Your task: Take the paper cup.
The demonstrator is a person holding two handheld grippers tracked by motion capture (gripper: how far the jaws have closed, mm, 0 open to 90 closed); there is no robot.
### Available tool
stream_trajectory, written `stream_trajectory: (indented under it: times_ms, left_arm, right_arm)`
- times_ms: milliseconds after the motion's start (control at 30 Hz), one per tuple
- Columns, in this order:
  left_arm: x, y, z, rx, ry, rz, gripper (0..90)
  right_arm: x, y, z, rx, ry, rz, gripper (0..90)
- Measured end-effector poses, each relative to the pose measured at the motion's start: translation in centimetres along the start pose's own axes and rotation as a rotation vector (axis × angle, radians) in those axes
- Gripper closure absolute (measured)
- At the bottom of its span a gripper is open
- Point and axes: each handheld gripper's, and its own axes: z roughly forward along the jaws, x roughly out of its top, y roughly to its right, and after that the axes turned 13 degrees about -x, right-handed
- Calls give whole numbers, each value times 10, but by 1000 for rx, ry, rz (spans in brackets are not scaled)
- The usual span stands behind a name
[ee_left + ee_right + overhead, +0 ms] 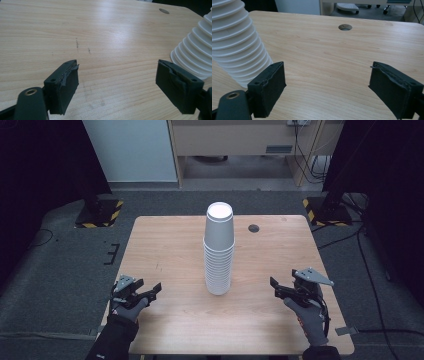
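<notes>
Standing in the middle of the table [165,245] is a tall stack of white cups [219,251], all upside down, one over the next. You are seeing the flat bottom of the top cup at the very top. What is under the cups is hidden.

You are holding your left gripper [154,290] near the front left corner of the table, well apart from the stack. Its jaws are spread wide with nothing between them. In the left gripper view, the stack of white cups [193,55] is sitting just past the right jaw.

You are holding your right gripper [274,287] near the front right side, also well apart from the stack. Its jaws are spread wide too, with only bare wood between them. In the right gripper view, the stack of white cups [235,42] is rising behind the left jaw.

Light wood is covering the tabletop, and a small round hole [254,228] is sitting near the far edge. Grey floor [60,270] is lying all around the table, with black stands with yellow stripes [100,212] at the back.
</notes>
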Motion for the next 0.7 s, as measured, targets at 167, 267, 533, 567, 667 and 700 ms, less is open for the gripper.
stream_trajectory:
  times_ms: [167, 267, 533, 567, 667, 700]
  left_arm:
    - [0, 0, 0, 1, 3, -2, 171]
    - [0, 0, 0, 2, 4, -2, 171]
    - [1, 1, -1, -8, 8, 5, 171]
    - [1, 1, -1, -8, 9, 4, 171]
    - [1, 0, -1, -5, 11, 4, 171]
    - [1, 0, -1, -5, 11, 4, 171]
  right_arm:
    - [8, -7, -3, 24, 25, -2, 136]
    - [12, -11, -6, 36, 38, -9, 136]
    - [27, -15, -13, 49, 77, -18, 137]
    - [29, -15, -14, 54, 84, -14, 138]
    - [36, -16, -18, 56, 106, -6, 137]
    - [36, -16, -18, 56, 106, -6, 137]
